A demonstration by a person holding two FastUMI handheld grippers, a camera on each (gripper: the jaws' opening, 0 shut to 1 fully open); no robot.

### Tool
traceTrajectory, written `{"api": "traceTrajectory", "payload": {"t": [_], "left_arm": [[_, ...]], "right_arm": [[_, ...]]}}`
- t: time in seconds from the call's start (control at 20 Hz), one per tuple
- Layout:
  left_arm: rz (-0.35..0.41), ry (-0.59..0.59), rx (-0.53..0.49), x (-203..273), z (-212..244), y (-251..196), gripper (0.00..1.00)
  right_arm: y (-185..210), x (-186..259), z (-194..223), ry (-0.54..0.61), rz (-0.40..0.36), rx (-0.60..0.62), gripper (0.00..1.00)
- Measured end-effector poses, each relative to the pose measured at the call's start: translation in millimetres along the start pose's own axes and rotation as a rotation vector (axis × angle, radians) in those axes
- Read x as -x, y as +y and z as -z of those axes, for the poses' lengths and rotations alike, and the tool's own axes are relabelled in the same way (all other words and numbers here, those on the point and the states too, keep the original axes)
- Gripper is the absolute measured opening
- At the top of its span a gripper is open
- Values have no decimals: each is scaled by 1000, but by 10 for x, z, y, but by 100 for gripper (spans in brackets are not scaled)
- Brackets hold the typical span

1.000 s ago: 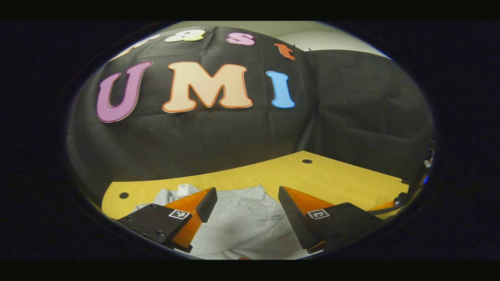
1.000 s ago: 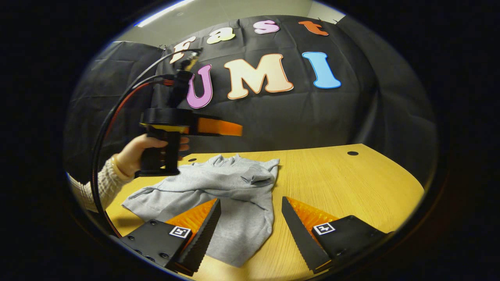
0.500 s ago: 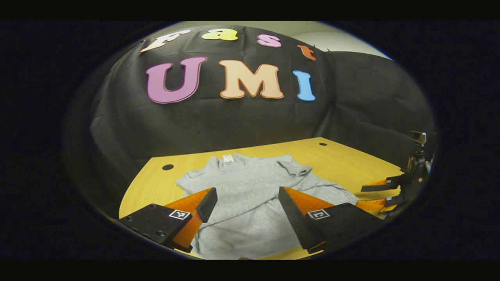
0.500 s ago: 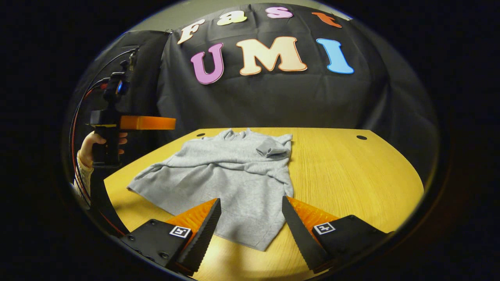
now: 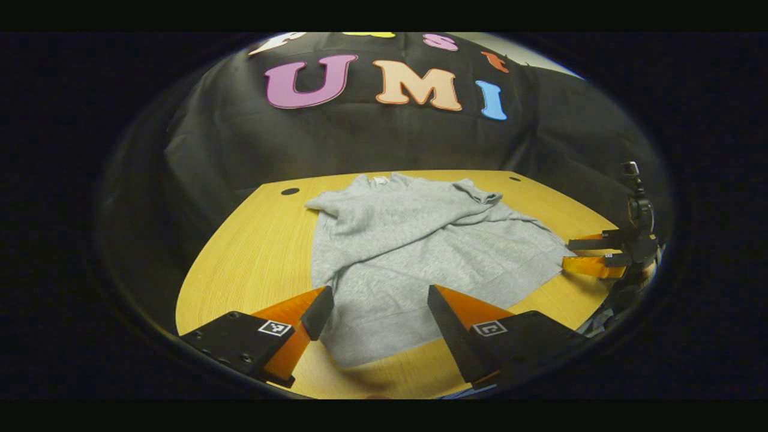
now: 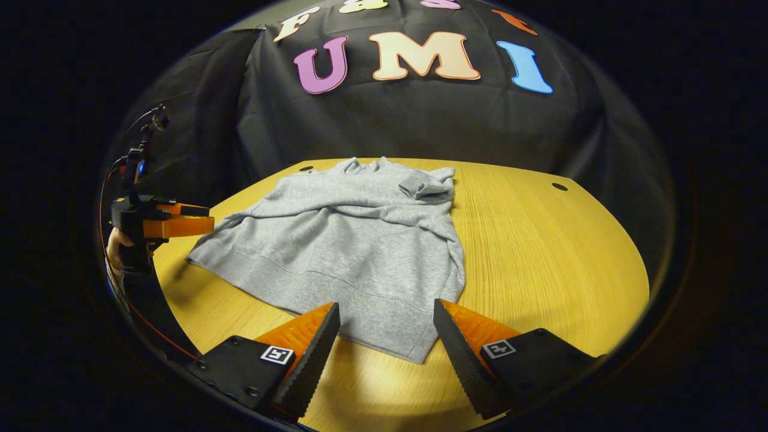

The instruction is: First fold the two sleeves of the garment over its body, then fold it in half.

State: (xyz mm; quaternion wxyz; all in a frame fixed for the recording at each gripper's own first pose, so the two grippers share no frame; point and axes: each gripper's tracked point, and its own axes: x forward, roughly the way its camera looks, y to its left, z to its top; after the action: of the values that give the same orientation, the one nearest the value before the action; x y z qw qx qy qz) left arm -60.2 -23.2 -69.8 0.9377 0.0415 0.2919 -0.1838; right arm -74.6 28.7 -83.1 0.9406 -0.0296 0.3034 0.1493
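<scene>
Wooden table (image 6: pixel 540 252), pale yellow grain, curved at the near edge, with small dark round holes (image 6: pixel 559 186) close to the far rim. Spread on it, a grey sweatshirt (image 6: pixel 348 240), collar toward the booth wall and ribbed hem toward the near edge, lying flat but creased, both sleeves already folded in over the body; one cuff (image 6: pixel 423 189) resting bunched on the chest near the collar; not yet folded in half. In the left gripper view, the same sweatshirt (image 5: pixel 414 252) running from the far rim down to the near hem, on the table (image 5: pixel 240 270). Left gripper (image 5: pixel 378 312) hanging above the hem, jaws spread wide, nothing between them, no contact with the cloth visible; seen also at the left edge of the right gripper view (image 6: pixel 180 219), off the hem's corner, gripped by a hand (image 6: pixel 117 240) partly hidden behind it. Right gripper (image 6: pixel 384 327) poised over the hem's other end, jaws likewise wide apart and empty; seen small at the right edge of the left gripper view (image 5: pixel 591 255), just beside the sweatshirt's edge, fingers apart.
</scene>
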Motion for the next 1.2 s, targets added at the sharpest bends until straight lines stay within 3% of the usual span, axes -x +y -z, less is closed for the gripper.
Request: {"api": "traceTrajectory", "payload": {"t": [0.2, 0.25, 0.35, 0.45, 0.5, 0.6, 0.65, 0.7, 0.75, 0.9, 0.95, 1.05, 1.1, 1.15, 1.2], "left_arm": [[-35, 45, 0, 58, 267, 73, 93], [-40, 62, -3, 62, 343, 72, 93], [-56, 75, -15, 64, 415, 105, 94], [-67, 82, -16, 43, 445, 109, 94], [-73, 91, -19, 31, 468, 118, 94], [-83, 101, -18, 27, 497, 142, 96], [-84, 97, -12, 3, 487, 138, 98], [-82, 105, -4, 1, 512, 133, 97], [-82, 97, 5, 12, 503, 132, 97], [-84, 91, 22, 10, 512, 126, 95], [-82, 92, 21, 13, 526, 107, 94], [-72, 83, 21, -9, 509, 70, 86], [-68, 76, 17, -16, 503, 51, 75], [-65, 73, 12, -26, 503, 37, 70], [-64, 70, 12, -34, 488, 28, 59]], "right_arm": [[2, -1, 42, 13, 4, 8, 98], [-4, -1, 50, 15, 4, 8, 94], [2, -14, 35, 15, 3, 11, 98], [1, -16, 43, 14, 3, 14, 98], [1, -15, 53, 15, 3, 13, 94], [10, -14, 43, 17, 1, 13, 98], [12, -23, 36, 17, 2, 13, 94], [16, -22, 37, 18, 2, 15, 98], [8, -14, 40, 19, 5, 16, 94], [30, -26, 58, 24, -1, 11, 94], [44, -24, 49, 21, -4, 5, 92], [63, -46, 56, 18, -8, -5, 72], [76, -43, 56, 21, -11, -4, 60], [102, -33, 50, 23, -21, -15, 59], [114, -36, 66, 24, -30, -26, 51]]}}
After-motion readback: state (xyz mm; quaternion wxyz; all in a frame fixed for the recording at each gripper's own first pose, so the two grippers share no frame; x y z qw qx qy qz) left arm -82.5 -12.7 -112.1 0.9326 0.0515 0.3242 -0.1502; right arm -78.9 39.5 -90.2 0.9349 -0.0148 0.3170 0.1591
